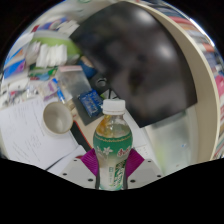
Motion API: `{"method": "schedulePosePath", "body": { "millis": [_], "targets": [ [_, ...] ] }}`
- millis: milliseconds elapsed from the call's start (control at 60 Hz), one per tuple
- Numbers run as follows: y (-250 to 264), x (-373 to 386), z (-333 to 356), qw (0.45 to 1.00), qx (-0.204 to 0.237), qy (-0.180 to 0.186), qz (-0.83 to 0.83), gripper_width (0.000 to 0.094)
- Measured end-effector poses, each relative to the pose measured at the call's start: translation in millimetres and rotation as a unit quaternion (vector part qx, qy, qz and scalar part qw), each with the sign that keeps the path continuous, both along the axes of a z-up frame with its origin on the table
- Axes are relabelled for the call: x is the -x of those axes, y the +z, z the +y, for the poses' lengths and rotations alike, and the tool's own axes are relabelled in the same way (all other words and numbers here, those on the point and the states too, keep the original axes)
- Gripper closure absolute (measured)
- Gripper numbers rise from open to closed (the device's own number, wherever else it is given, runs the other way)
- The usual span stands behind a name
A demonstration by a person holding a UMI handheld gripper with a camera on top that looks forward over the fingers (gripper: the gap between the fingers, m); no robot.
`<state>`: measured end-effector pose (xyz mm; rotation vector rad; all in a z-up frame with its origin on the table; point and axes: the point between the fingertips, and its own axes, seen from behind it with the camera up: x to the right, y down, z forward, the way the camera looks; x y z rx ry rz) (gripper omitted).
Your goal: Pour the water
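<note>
A bottle (113, 150), upright with white cap topmost, is pinched by the tool (112, 172); a cup (57, 119) is seen on the counter (25, 140), contents indiscernible.

Office: paper-strewn desk (30, 130)

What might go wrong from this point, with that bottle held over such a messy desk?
The gripper is shut on the bottle, whose white cap looks on, so tipping now would likely pour nothing. The paper cup stands off to one side and looks light; a nudge from the bottle might topple it. Papers lie around the cup, so any missed stream would probably soak them.
</note>
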<state>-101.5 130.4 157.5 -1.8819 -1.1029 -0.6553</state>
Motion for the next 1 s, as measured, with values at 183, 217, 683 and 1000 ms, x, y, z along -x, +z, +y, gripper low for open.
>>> {"method": "schedulePosePath", "body": {
  "millis": [183,217,683,1000],
  "targets": [
    [14.3,-31.1,0.4,0.928,-0.006,-0.119,0.353,0.0623],
    [14.0,-38.0,2.4,0.909,-0.009,-0.127,0.396,0.0624],
    [-49.9,-38.7,25.4,0.854,-0.025,-0.131,0.503,0.0625],
    [-58.1,-31.5,23.8,0.868,-0.06,-0.119,0.478,0.0492]
  ]
}}
